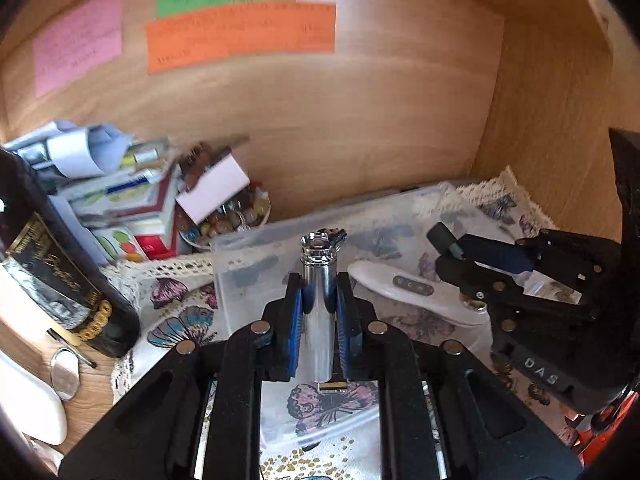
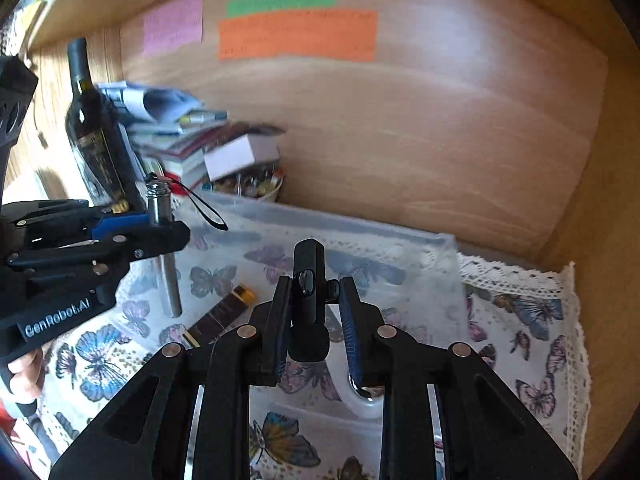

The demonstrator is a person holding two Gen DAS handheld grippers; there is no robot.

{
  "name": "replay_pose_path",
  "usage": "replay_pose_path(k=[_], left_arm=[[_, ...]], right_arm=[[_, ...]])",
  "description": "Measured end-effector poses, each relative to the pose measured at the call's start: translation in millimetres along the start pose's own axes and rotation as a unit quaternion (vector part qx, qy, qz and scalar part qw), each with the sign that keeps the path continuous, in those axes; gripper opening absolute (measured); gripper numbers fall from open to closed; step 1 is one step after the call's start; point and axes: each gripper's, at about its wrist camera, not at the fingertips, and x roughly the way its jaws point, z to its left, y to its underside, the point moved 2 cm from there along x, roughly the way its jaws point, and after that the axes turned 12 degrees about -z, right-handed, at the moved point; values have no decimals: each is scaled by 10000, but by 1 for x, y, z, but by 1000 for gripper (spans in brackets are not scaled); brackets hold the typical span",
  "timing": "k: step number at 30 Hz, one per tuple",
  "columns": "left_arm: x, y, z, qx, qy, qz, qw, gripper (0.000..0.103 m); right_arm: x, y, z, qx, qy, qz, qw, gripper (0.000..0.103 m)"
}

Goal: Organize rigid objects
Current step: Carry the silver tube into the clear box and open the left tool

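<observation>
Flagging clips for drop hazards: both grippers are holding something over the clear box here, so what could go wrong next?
The left gripper pinches a smooth metal tube upright; it might slip down or tilt. Its black strap dangles and could snag. The right gripper holds a black object that sits against one finger, so it could twist loose above the clear box.

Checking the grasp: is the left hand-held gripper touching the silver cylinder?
Touching. Left wrist view shows the left hand-held gripper pads pressed against both sides of the silver cylinder.
</observation>
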Motion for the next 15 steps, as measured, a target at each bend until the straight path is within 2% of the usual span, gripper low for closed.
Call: replay_pose_path(k=[4, 9, 15], left_arm=[[14, 9, 0, 37, 7, 232, 9997, 15], [19, 14, -3, 192, -46, 290, 9994, 15], [19, 14, -7, 253, -98, 280, 9992, 15]], right_arm=[[14, 7, -2, 99, -58, 189, 9998, 21], [28, 15, 0, 92, -182, 489, 9986, 21], [27, 15, 3, 23, -190, 477, 9987, 23]])
